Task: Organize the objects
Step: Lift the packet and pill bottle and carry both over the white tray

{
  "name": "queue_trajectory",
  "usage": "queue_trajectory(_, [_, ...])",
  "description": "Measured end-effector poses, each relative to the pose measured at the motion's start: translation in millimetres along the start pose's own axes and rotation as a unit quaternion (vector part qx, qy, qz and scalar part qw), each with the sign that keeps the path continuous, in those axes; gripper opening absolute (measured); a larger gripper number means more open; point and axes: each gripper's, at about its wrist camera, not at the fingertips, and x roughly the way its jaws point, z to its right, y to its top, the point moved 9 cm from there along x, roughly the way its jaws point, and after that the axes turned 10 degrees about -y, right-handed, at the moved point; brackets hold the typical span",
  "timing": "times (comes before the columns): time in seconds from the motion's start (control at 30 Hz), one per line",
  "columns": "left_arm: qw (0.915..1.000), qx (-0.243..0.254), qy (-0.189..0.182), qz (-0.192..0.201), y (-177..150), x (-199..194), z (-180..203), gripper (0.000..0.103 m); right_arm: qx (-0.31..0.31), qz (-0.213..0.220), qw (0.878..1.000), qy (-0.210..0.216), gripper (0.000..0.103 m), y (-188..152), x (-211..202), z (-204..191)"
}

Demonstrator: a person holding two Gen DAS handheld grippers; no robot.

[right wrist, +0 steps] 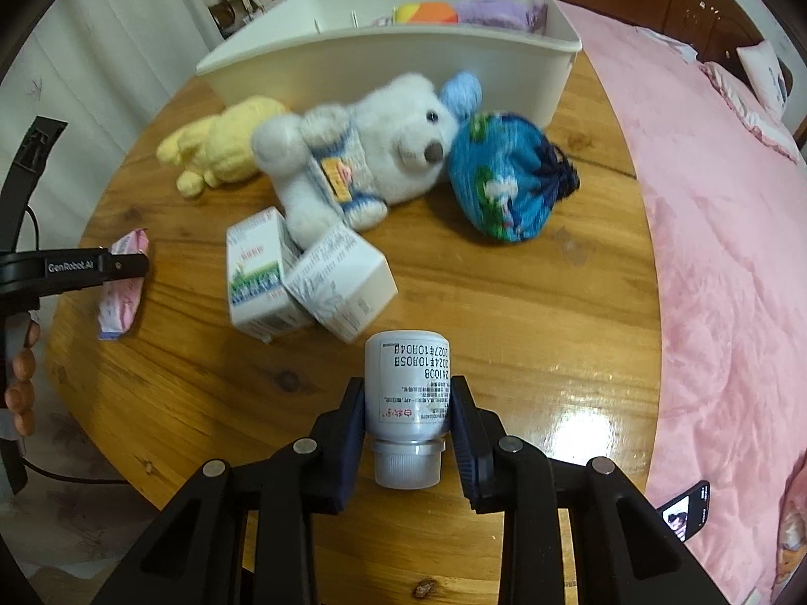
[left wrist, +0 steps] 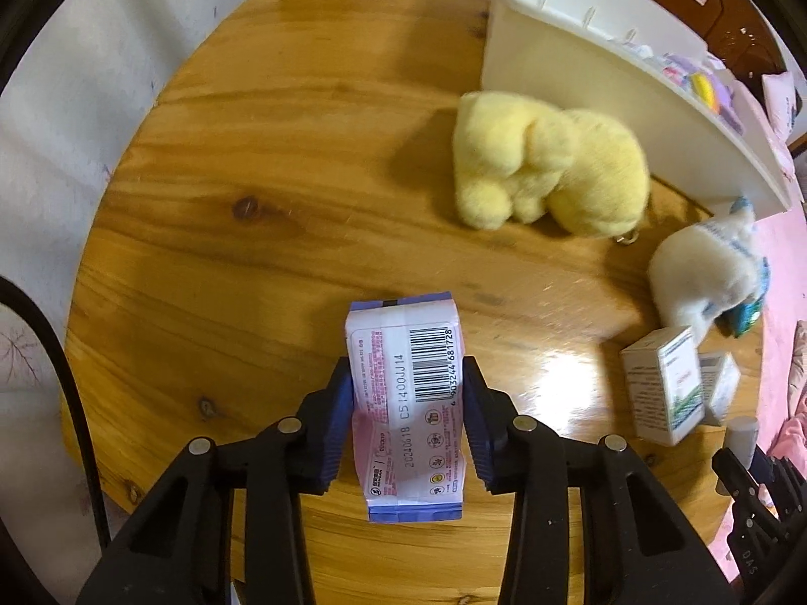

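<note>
While the round wooden table lay under both cameras, the left gripper was clamped on a pink and purple packet, its blue pads pressing the packet's two long sides. In the right camera's view that same packet showed at the far left, by the person's fingers on the handle. Next came a yellow plush toy, lying on the table close to the white bin. A white teddy bear lay on its back beside it, just in front of the bin. Two small white boxes rested against each other by the bear's leg. A blue cloth pouch sat to the right of the bear's head. Nearer the camera, the right gripper squeezed a white bottle by its sides, cap toward the camera. Colourful soft things lay inside the bin. Far right was a pink bedspread.
</note>
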Motion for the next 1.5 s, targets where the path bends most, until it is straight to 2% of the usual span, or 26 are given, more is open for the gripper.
queue_trajectory(0.1, [0.9999, -0.001, -0.005, 0.012, 3.9, -14.3, 10.8, 0.044, 0.001, 0.011, 1.0, 0.01, 0.032, 24.1, 5.3, 24.4])
queue_trajectory(0.23, [0.9994, 0.008, -0.021, 0.028, 14.6, -41.3, 25.9, 0.044, 0.009, 0.026, 0.999, 0.025, 0.032, 52.0, -13.5, 23.1])
queue_trajectory(0.3, [0.9987, 0.015, -0.029, 0.039, 54.3, -52.3, 45.5, 0.044, 0.014, 0.036, 0.999, 0.03, 0.032, 59.8, -24.9, 18.4])
queue_trajectory(0.33, [0.9984, 0.021, -0.03, 0.043, 62.1, -63.3, 61.7, 0.044, 0.017, 0.04, 0.999, 0.032, 0.032, 66.4, -30.1, 18.6])
queue_trajectory(0.4, [0.9974, 0.034, -0.034, 0.055, 77.1, -77.8, 73.5, 0.044, 0.024, 0.051, 0.998, 0.04, 0.032, 78.8, -43.9, 16.6])
queue_trajectory(0.47, [0.996, 0.045, -0.04, 0.067, 117.2, -73.8, 74.4, 0.044, 0.032, 0.059, 0.997, 0.045, 0.032, 95.2, -53.6, 11.1])
queue_trajectory(0.73, [0.9876, 0.096, -0.06, 0.109, 178.8, -129.6, 109.3, 0.044, 0.059, 0.117, 0.99, 0.054, 0.032, 165.3, -113.1, 11.8])
queue_trajectory(0.9, [0.9822, 0.125, -0.061, 0.127, 218.2, -147.6, 137.9, 0.044, 0.089, 0.145, 0.985, 0.039, 0.032, 212.4, -141.3, 21.6])
queue_trajectory(1.07, [0.9786, 0.137, -0.062, 0.14, 250.5, -155.2, 154.0, 0.044, 0.119, 0.174, 0.977, 0.028, 0.032, 256.9, -157.8, 34.1])
queue_trajectory(1.23, [0.9776, 0.139, -0.061, 0.146, 276.5, -150.3, 159.4, 0.044, 0.144, 0.19, 0.971, 0.019, 0.032, 291.8, -157.7, 42.0])
queue_trajectory(1.5, [0.9802, 0.136, -0.052, 0.134, 301.6, -127.5, 155.6, 0.044, 0.168, 0.17, 0.971, 0.008, 0.032, 316.8, -131.3, 45.2])
